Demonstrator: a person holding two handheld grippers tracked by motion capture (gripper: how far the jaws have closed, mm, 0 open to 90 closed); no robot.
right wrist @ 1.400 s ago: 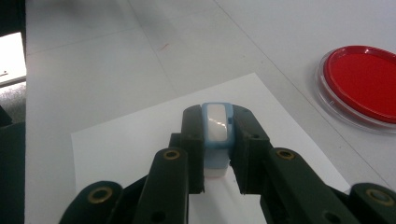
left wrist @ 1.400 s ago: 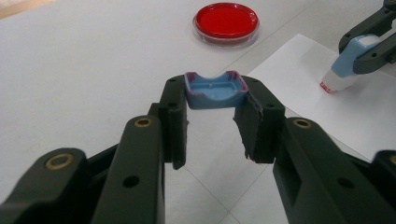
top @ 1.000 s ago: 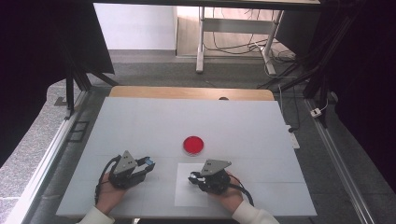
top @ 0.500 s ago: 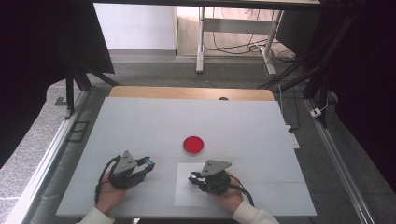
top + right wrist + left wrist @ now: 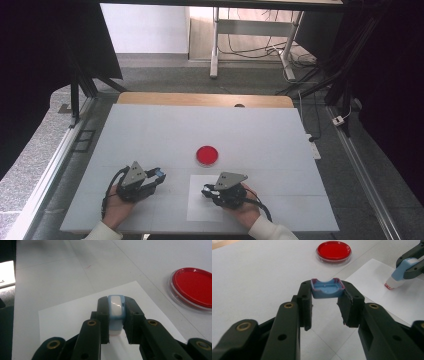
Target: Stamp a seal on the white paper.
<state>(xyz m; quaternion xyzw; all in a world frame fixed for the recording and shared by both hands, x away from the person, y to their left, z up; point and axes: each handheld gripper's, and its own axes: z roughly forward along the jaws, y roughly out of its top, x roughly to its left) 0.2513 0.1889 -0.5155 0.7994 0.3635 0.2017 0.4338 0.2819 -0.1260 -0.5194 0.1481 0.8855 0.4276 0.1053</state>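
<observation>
My left gripper (image 5: 158, 176) (image 5: 327, 290) is shut on a small blue cap (image 5: 327, 292) with red-stained edges, held just above the table at the front left. My right gripper (image 5: 206, 190) (image 5: 116, 303) is shut on a blue and white stamp (image 5: 116, 307). In the left gripper view that stamp (image 5: 398, 275) is tilted, with its red-stained end down at the white sheet of paper (image 5: 200, 212) (image 5: 384, 302). I cannot tell whether it touches the sheet. A round red dish (image 5: 207, 155) (image 5: 333, 250) (image 5: 195, 287) lies just beyond the paper, apart from both grippers.
The white table (image 5: 260, 135) stretches wide beyond the dish, with a wooden strip (image 5: 200, 99) along its far edge. Metal rails (image 5: 45, 175) run along both sides. A person's hands hold the grippers at the near edge.
</observation>
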